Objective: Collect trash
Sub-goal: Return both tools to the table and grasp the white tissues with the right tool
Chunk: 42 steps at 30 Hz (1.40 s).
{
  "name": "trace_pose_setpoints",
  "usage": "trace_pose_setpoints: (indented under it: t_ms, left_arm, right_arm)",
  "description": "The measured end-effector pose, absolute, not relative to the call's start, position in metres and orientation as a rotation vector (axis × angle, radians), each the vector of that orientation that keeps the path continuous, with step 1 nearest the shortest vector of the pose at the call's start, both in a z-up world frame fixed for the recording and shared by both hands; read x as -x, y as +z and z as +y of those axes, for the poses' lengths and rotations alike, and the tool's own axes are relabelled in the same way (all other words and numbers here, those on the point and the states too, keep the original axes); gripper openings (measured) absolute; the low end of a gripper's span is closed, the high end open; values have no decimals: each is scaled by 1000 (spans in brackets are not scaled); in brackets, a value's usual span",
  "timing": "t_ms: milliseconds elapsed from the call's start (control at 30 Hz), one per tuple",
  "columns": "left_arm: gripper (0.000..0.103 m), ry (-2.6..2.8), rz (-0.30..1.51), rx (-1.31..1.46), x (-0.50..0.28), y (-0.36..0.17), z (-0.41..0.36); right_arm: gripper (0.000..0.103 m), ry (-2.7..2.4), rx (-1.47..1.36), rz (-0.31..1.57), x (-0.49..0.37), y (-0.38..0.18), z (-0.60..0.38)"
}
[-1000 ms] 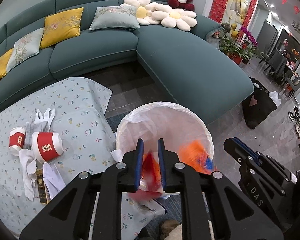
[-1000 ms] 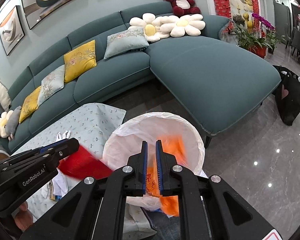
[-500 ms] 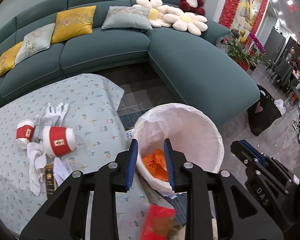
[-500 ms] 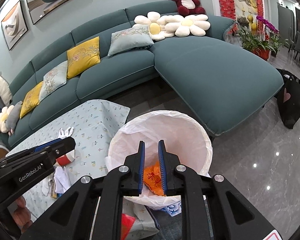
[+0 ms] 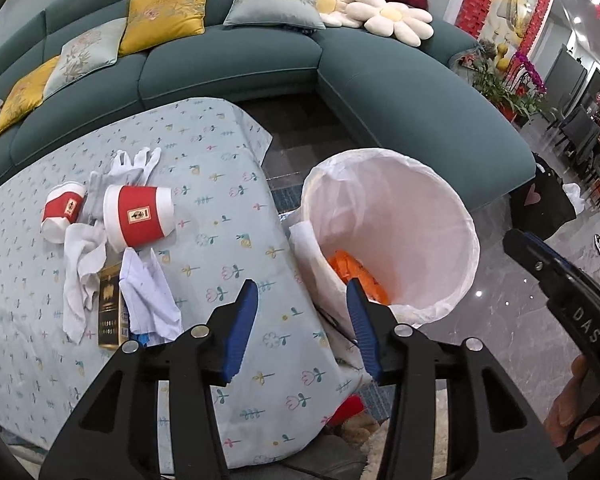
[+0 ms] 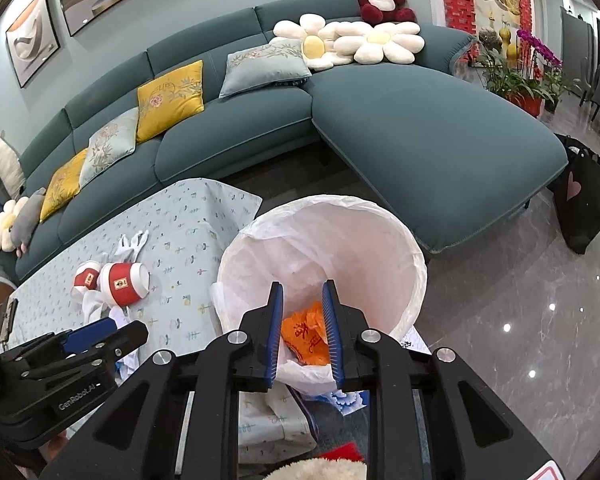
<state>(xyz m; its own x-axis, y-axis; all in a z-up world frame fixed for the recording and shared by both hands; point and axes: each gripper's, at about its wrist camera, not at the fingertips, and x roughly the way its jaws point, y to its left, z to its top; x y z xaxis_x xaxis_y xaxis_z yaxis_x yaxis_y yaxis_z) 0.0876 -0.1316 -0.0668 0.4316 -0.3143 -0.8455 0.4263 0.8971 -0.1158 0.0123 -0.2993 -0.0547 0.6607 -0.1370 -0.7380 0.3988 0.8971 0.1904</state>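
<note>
- The left tool [image 5: 302,330] had its blue-padded jaws spreading apart with nothing between them. A second earlier they had pinched a red scrap over the bin; now they were empty and hung over the edge of the flower-printed, pale blue cloth-covered surface [image 5: 228,184].
- The right tool [image 6: 303,334] was also opening, its jaws only narrowly parted and empty, and it hovered over the white-lined round trash bin [image 6: 414,264] as before.
- Straight below the right tool, crumpled orange plastic wrapper [image 6: 306,338] lay at the bottom of the bin, so that piece was collected.
- The red scrap [image 5: 350,406] did not seem to be in the bin: a red piece lay on the floor below and behind the left tool, beside something fluffy. In my judgement it missed and would need picking up again.
- Ahead and left of the left tool, the remaining trash sat on the surface: a large red-and-white paper cup on its side [image 5: 138,220], a smaller matching cup [image 5: 62,216] beyond it, crumpled white tissues [image 5: 82,272], white cloth gloves [image 5: 134,164] and a dark gold-printed flat box [image 5: 110,308].
- The left view alone showed the box and the tissues clearly; in the right view the left tool's body hid them.
- The right view alone showed the bin's floor squarely, plus printed paper [image 6: 350,398] lying on the floor beside the bin.
- Beyond everything stood the teal sectional sofa [image 6: 420,128].
</note>
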Motion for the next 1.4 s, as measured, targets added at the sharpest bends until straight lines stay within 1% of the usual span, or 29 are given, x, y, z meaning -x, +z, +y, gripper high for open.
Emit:
trace_pose_setpoints:
  t_ms: [233, 333, 400, 500, 600, 867, 1000, 1100, 1400]
  left_arm:
    - [44, -437, 1022, -115, -87, -68, -122]
    - [51, -407, 1026, -100, -90, -70, -112]
    - [58, -380, 1023, -92, -93, -71, -103]
    - [63, -345, 1025, -73, -97, -74, -87]
    - [64, -302, 1034, -47, -103, -76, -63]
    - [64, -215, 1025, -12, -106, -78, -9]
    - [73, -179, 1033, 16, -105, -81, 12]
    - [76, -149, 1042, 35, -108, -86, 25]
    - [78, -58, 1086, 70, -134, -110, 62]
  right_arm:
    - [21, -301, -351, 791, -11, -55, -296]
    - [21, -291, -347, 791, -14, -53, -291]
    - [21, -281, -342, 792, -17, -51, -287]
    - [22, -257, -328, 797, -24, -51, -275]
    - [24, -233, -319, 807, -31, -52, -263]
    - [24, -187, -294, 828, -44, -53, -229]
    - [24, -166, -277, 843, -50, -54, -213]
    - [24, -145, -266, 857, -55, -57, -201]
    - [25, -50, -221, 927, -86, -82, -156]
